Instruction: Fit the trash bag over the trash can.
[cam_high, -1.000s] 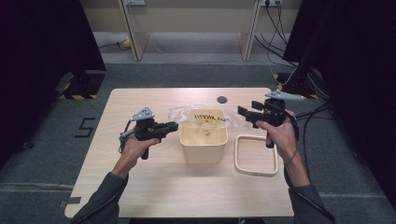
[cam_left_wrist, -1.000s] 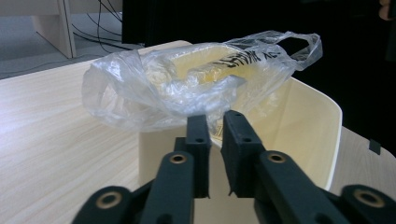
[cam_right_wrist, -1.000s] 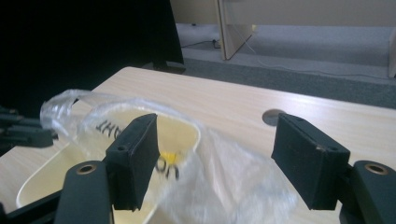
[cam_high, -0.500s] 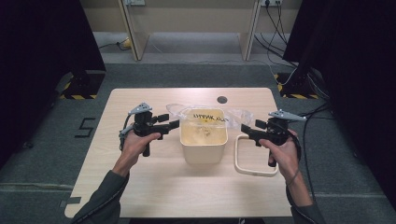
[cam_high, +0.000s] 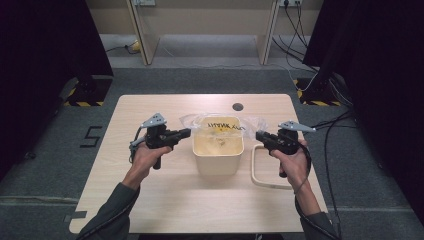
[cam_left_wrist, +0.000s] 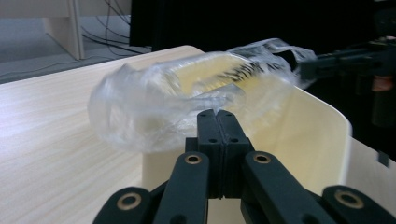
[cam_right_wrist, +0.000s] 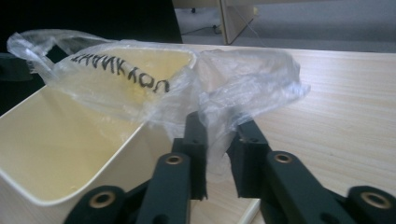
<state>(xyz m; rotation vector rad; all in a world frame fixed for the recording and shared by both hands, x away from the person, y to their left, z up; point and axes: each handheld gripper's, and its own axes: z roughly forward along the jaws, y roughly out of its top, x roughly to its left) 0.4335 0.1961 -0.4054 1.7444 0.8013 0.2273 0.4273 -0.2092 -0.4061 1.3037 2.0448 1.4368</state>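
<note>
A cream bin (cam_high: 218, 160) stands mid-table with a clear plastic bag (cam_high: 220, 125), lettered in black, draped over its far rim. My left gripper (cam_high: 189, 132) is at the bin's left side. Its jaws have just been closing and now meet (cam_left_wrist: 217, 114) right under the bag's fold (cam_left_wrist: 154, 107); I cannot tell whether film is pinched. My right gripper (cam_high: 258, 135) is at the bin's right side. Its jaws (cam_right_wrist: 218, 123) have just been closing, and a narrow gap remains with a hanging flap of the bag (cam_right_wrist: 247, 84) in it.
A cream rectangular frame (cam_high: 255, 170) lies flat on the table just right of the bin, under my right hand. A small dark hole (cam_high: 238, 106) sits near the table's far edge. Cables trail on the floor at the right.
My right hand has come down from above the table to the bin's right rim, and its jaws have narrowed. The left gripper's jaws opened, then shut, almost in place.
</note>
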